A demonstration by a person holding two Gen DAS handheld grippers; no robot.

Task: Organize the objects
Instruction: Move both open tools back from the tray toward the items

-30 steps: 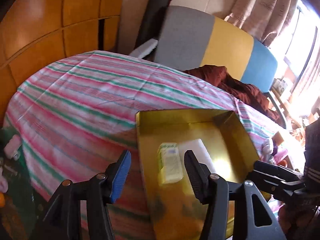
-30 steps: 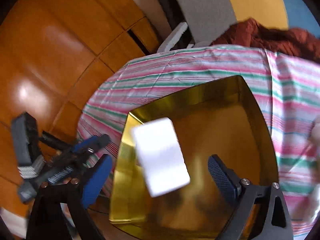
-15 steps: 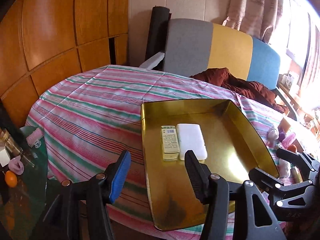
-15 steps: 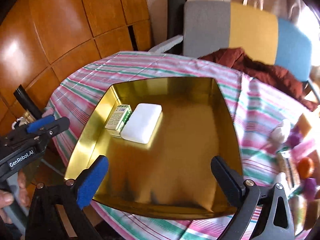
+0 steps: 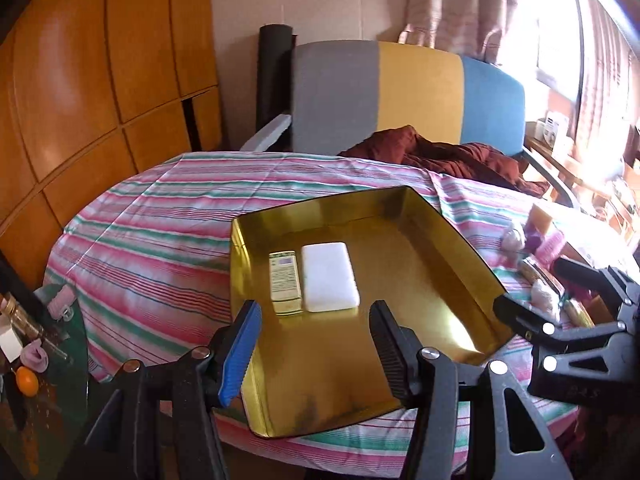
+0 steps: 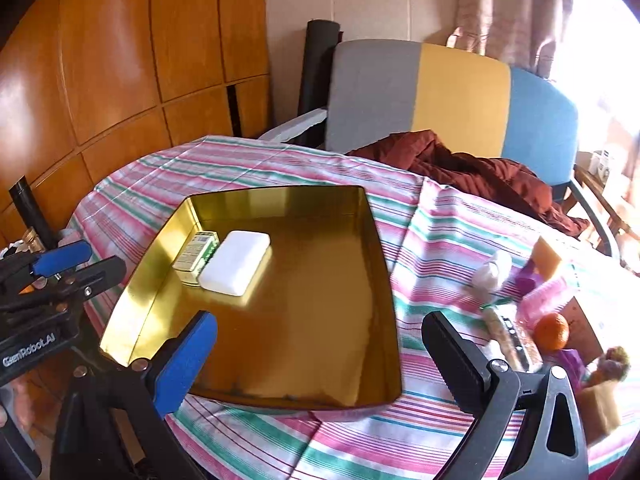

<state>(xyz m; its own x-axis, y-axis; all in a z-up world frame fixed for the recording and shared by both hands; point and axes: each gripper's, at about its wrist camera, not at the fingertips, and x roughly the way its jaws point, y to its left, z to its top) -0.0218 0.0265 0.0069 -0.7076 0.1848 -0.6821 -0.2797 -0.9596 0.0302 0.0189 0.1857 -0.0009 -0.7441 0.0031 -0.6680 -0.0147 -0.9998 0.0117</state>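
Observation:
A gold metal tray (image 5: pixel 460 240) (image 6: pixel 380 248) sits on the striped tablecloth. Inside it, a white soap bar (image 5: pixel 329 282) (image 6: pixel 235 261) lies beside a small green and white box (image 5: pixel 285 282) (image 6: pixel 196 256), near the tray's left wall. My left gripper (image 5: pixel 316 344) is open and empty, held above the tray's near end. My right gripper (image 6: pixel 320 356) is open and empty, above the tray's near right part. Each gripper shows in the other's view: the right (image 5: pixel 532 292), the left (image 6: pixel 76 260).
Several loose items lie on the cloth right of the tray: an orange (image 6: pixel 552 331), a pink packet (image 6: pixel 548 300), a white lump (image 6: pixel 490 272), an orange block (image 6: pixel 547 258). A grey, yellow and blue chair (image 6: pixel 452 96) with a maroon cloth (image 6: pixel 480 172) stands behind.
Both grippers have pulled back and up from the tray. The white soap bar, in the air a second ago, now lies in the tray beside the box.

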